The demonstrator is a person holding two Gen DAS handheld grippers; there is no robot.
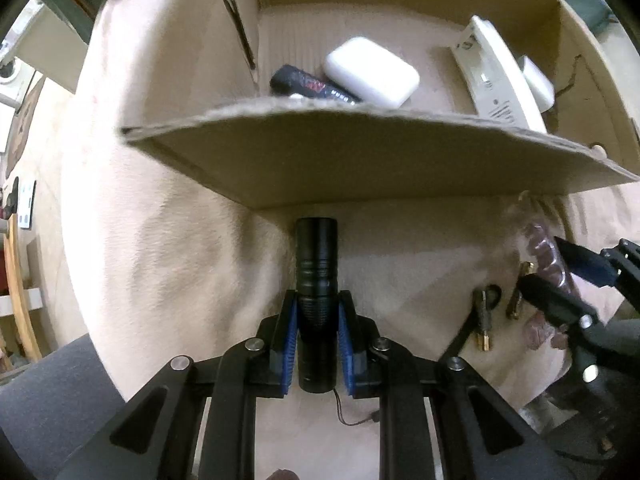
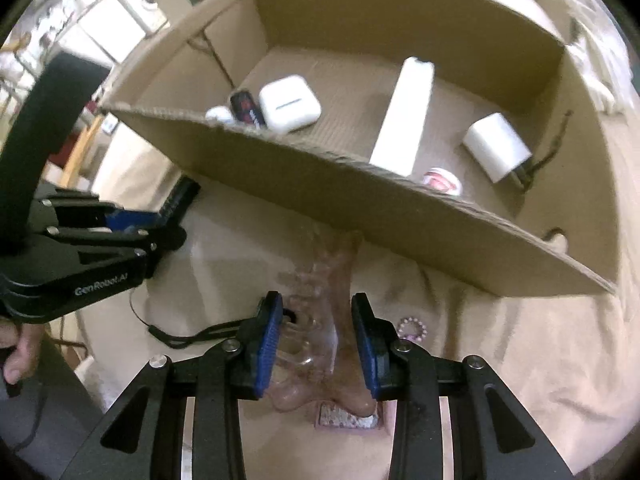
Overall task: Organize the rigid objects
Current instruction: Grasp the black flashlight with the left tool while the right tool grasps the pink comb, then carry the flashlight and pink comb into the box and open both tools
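My left gripper (image 1: 318, 298) is shut on a black flashlight (image 1: 316, 252), which points at the front wall of the cardboard box (image 1: 360, 160). A thin cord hangs from the flashlight's tail. My right gripper (image 2: 317, 300) has a translucent pinkish hair claw clip (image 2: 320, 344) between its blue pads, which touch it on both sides. The clip is blurred and lies low over the beige cloth, just before the box (image 2: 320, 184). In the left wrist view the right gripper (image 1: 544, 262) is at the far right with the clip (image 1: 540, 240). The left gripper (image 2: 176, 220) shows at the left of the right wrist view.
Inside the box lie a white earbud case (image 2: 290, 104), a black and red stick (image 2: 246, 108), a long white device (image 2: 404, 116), a white charger (image 2: 496, 144) and a small round tin (image 2: 442, 180). Brass keys (image 1: 484, 320), a bead ring (image 2: 412, 326) and a glittery pink piece (image 2: 348, 418) rest on the cloth.
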